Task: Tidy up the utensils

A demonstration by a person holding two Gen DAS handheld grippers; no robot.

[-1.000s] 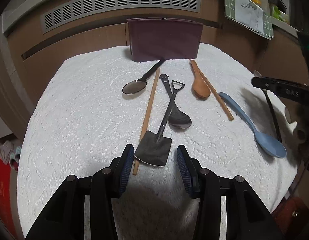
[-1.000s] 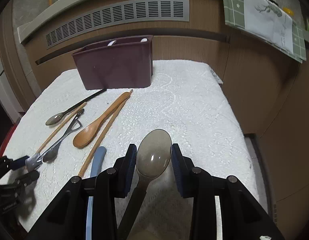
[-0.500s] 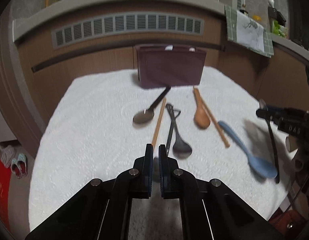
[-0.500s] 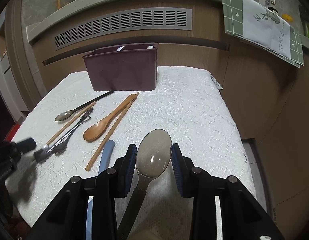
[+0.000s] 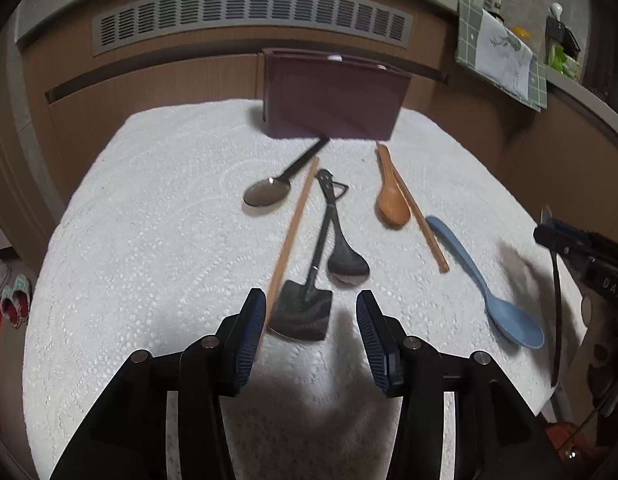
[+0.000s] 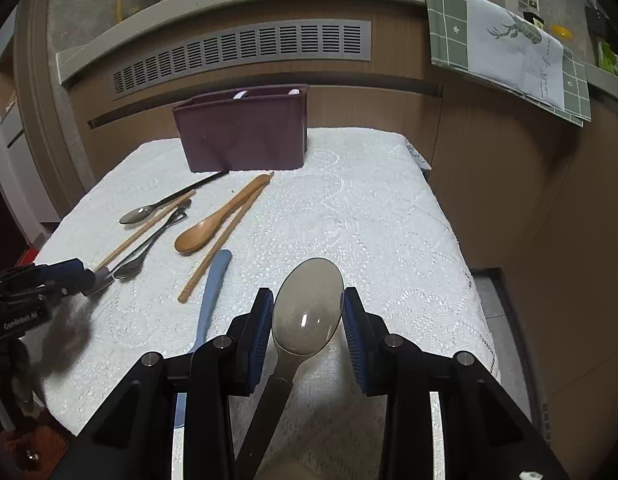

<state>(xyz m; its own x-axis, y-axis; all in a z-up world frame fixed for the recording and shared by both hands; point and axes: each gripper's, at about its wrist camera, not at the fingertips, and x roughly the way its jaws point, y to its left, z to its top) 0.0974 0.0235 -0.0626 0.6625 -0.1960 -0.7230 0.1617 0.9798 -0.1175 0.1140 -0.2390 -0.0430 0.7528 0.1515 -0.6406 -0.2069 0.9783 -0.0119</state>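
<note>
My left gripper [image 5: 311,322] is open, its blue pads on either side of the flat blade of a dark shovel-shaped spoon [image 5: 305,312] lying on the white cloth [image 5: 149,220]. My right gripper [image 6: 307,318] is shut on the bowl of a grey metal spoon [image 6: 309,304], held above the cloth. Loose on the cloth lie a wooden spoon [image 5: 393,196], two wooden chopsticks [image 5: 293,232], a black spoon [image 5: 347,256], a steel spoon [image 5: 269,192] and a blue spoon [image 5: 485,284]. A maroon utensil box [image 5: 333,98] stands at the back.
Wooden cabinet fronts with a grey vent [image 6: 245,56] rise behind the table. A green checked towel [image 6: 509,52] hangs at the right. The cloth's right edge [image 6: 469,280] drops to the floor. The right half of the cloth holds no utensils.
My left gripper was shut half a second ago and has opened again around the shovel spoon's blade. The right gripper keeps the grey spoon, slightly raised and pulled back.
</note>
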